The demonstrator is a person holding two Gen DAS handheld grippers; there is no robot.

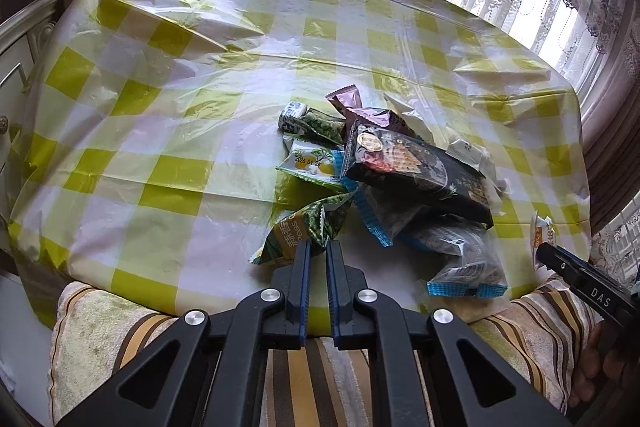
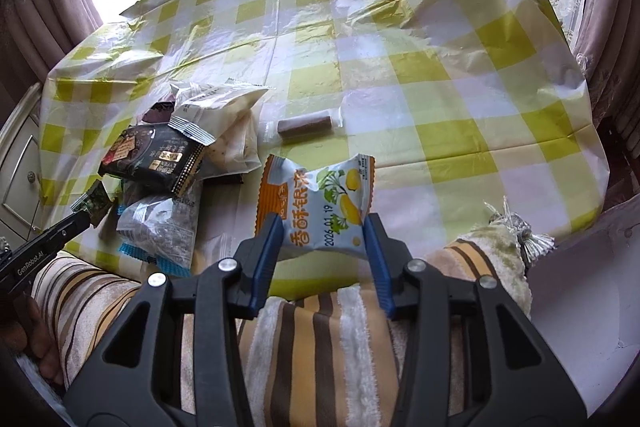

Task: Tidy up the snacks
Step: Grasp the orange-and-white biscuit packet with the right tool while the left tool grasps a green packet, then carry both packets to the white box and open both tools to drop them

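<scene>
While both grippers have a packet each, the sorting is at the pick-up step. The left gripper (image 1: 317,251) is clamped tight on the corner of a green pea packet (image 1: 308,227) at the near edge of the snack pile (image 1: 400,179), which lies toward the table's (image 2: 460,75) near edge. The right gripper (image 2: 322,233) is closed on an orange-and-white packet (image 2: 320,203), held above the cloth. A brown bar (image 2: 306,127) lies apart, mid-table. Next, I judge, each packet wants carrying clear of the pile and setting down in its own group.
</scene>
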